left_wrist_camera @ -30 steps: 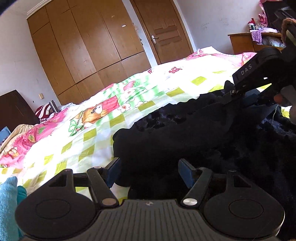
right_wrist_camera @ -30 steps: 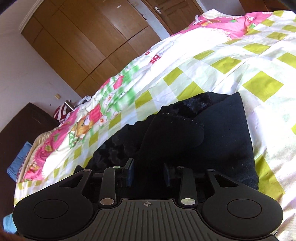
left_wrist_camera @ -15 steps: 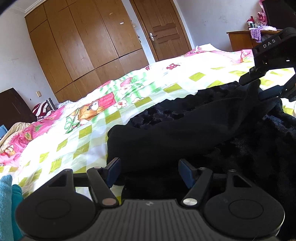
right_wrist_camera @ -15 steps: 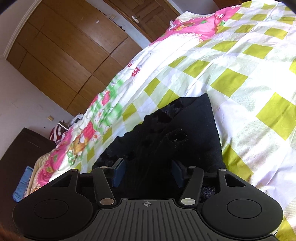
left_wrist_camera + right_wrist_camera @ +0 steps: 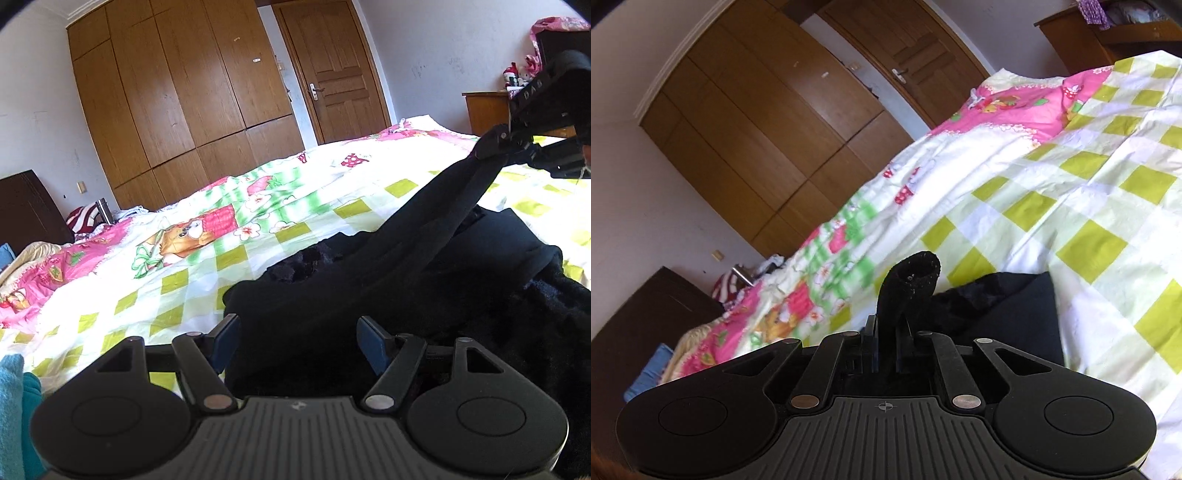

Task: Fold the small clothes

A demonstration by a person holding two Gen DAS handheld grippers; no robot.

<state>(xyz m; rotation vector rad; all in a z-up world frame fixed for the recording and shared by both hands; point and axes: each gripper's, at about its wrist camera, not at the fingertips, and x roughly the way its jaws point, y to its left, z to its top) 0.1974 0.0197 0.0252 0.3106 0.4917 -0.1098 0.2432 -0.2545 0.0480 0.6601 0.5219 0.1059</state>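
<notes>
Black garment (image 5: 369, 295): heaped on the bed (image 5: 184, 258) (checked sheet), one end raised. Right tongs (image 5: 886, 341): clamped on that raised end, held above the bed. Left tongs (image 5: 297, 338): spread wide around the near edge, gripping nothing.

We see that both tongs share one build: the left tongs (image 5: 298, 338) and right tongs (image 5: 886, 345) have matte black ribbed bodies, round black discs either side, silver pivot screws on black linkage arms, and blue pads (image 5: 371, 343) on the left pair.
</notes>
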